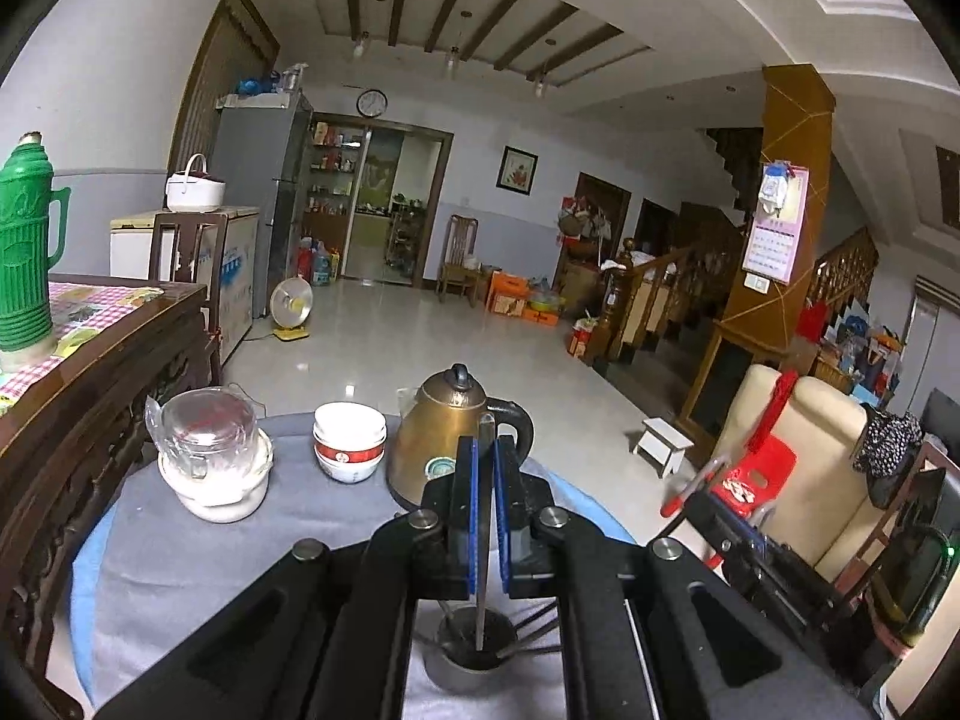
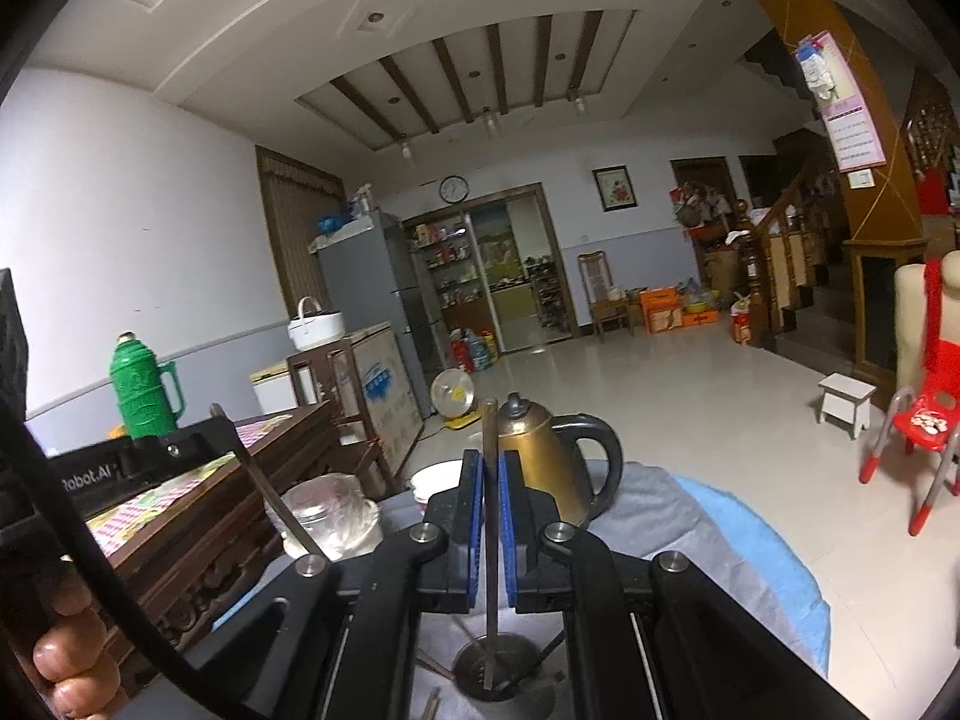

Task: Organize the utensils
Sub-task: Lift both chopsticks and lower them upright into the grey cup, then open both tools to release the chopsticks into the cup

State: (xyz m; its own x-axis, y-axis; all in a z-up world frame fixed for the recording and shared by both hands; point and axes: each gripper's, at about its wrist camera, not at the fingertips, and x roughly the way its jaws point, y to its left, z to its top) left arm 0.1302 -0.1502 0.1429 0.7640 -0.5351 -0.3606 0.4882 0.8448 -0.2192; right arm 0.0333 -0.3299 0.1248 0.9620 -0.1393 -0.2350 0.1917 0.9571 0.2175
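Observation:
My left gripper (image 1: pixel 485 450) is shut on a flat metal utensil handle (image 1: pixel 483 534) that stands upright, its lower end inside a dark round utensil holder (image 1: pixel 477 639) on the grey cloth. My right gripper (image 2: pixel 491 462) is shut on a thin upright chopstick-like rod (image 2: pixel 491 540) whose lower end reaches into the same kind of holder (image 2: pixel 497 669). Other thin utensils lean out of the holder in both views. The left gripper body (image 2: pixel 150 456) shows at the left of the right wrist view.
On the round grey-clothed table (image 1: pixel 180 570) stand a brass kettle (image 1: pixel 447 432), stacked white bowls (image 1: pixel 349 441) and a glass jar on a white pot (image 1: pixel 210 450). A dark wooden table (image 1: pixel 90 360) with a green thermos (image 1: pixel 24 252) is at the left. A red chair (image 2: pixel 924 420) stands at the right.

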